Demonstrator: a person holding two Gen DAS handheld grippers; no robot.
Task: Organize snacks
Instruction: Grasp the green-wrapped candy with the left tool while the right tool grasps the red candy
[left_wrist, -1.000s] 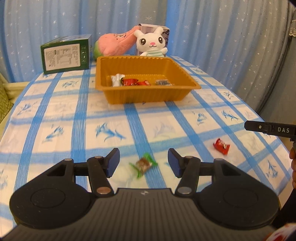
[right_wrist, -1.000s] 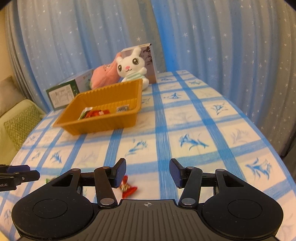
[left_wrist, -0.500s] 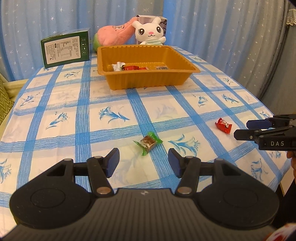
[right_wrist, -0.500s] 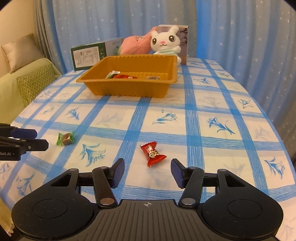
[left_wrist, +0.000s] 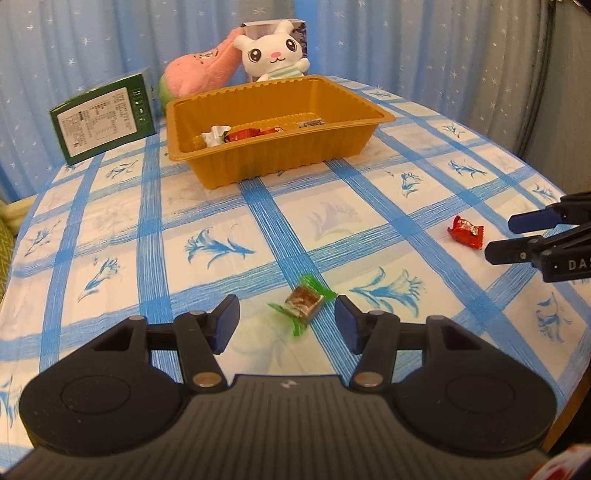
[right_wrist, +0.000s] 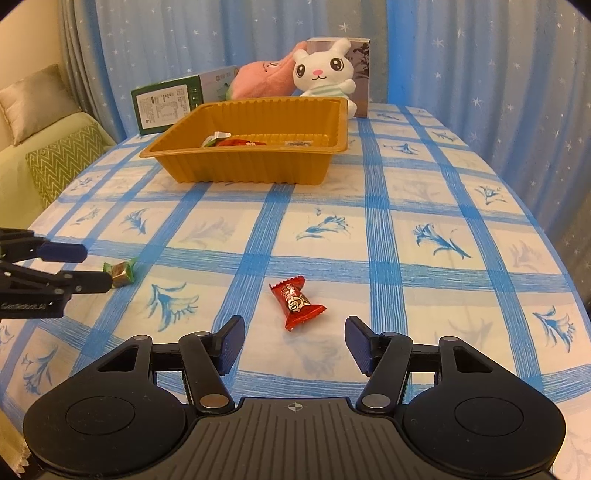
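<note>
A green-wrapped candy (left_wrist: 303, 301) lies on the blue-checked tablecloth just ahead of my left gripper (left_wrist: 286, 314), in line with the gap between its fingertips; the jaws are open and do not touch it. A red-wrapped candy (right_wrist: 295, 302) lies just ahead of my right gripper (right_wrist: 294, 332), whose open jaws stand apart from it. Each gripper shows in the other's view: the right gripper (left_wrist: 500, 239) beside the red candy (left_wrist: 466, 232), the left gripper (right_wrist: 96, 267) at the green candy (right_wrist: 122, 273). The orange tray (left_wrist: 280, 158) further back holds several wrapped snacks.
Behind the tray (right_wrist: 251, 170) stand a green box (left_wrist: 103, 118), a white plush rabbit (left_wrist: 275, 55), a pink plush (left_wrist: 195, 74) and a grey box. Blue starred curtains close the back. A sofa with a patterned cushion (right_wrist: 62, 162) is left of the table.
Both grippers have sunk toward the table and rolled. The red candy now lies centred ahead of the right fingers, which stand slightly wider. The left jaws keep the same gap.
</note>
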